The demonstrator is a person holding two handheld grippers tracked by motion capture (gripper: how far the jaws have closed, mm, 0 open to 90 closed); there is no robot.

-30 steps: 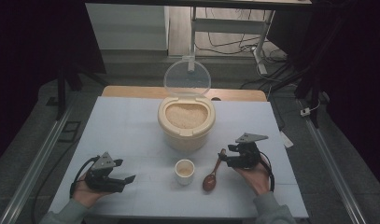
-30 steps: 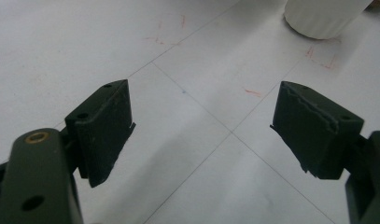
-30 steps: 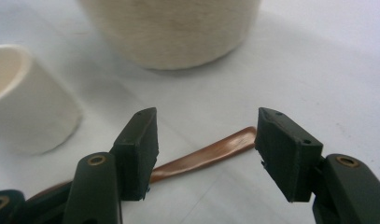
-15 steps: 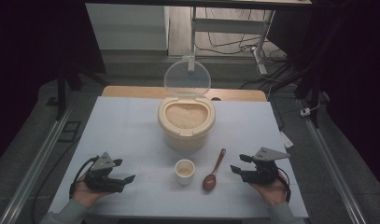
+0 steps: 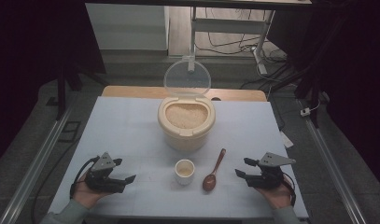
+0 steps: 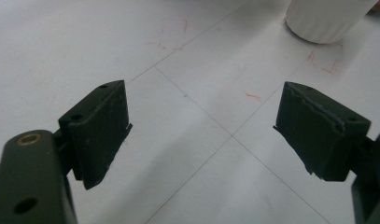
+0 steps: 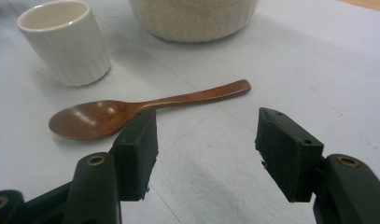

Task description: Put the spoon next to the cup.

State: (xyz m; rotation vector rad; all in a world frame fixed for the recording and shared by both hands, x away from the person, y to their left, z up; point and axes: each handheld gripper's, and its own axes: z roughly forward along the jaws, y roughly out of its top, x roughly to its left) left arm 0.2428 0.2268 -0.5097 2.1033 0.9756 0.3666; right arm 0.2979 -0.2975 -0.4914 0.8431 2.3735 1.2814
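From the high view, I sit at the near edge of a pale blue table [image 5: 131, 121], a gripper in each hand. My right gripper [image 5: 246, 168] rests near the table's right front, its jaws apart and holding nothing, pointing toward nine o'clock. The wooden spoon [image 5: 214, 165] lies just beyond those jaws at nine o'clock, near but not touching, bowl toward me and handle angled away toward one o'clock. The small white cup [image 5: 184, 171] stands just to the spoon's left. Behind both, at twelve o'clock from the cup, stands the cream rice container [image 5: 186, 122], full of grains, with its clear lid [image 5: 187, 77] tipped upright at the back. My left gripper [image 5: 123, 179] rests at the left front, jaws apart and empty, pointing toward three o'clock, well apart from the cup.

In the left gripper view, my two black jaws stand wide over bare table, nothing between them. The base of the cup [image 6: 325, 18] sits at one o'clock, well ahead.

In the right gripper view, my jaws stand wide and empty. The spoon [image 7: 131, 109] lies crosswise just ahead of them, at eleven o'clock; its bowl is beside the tip of the left-hand jaw, and I cannot tell whether they touch. The cup [image 7: 66, 42] stands at ten o'clock, the container [image 7: 192, 18] at twelve.
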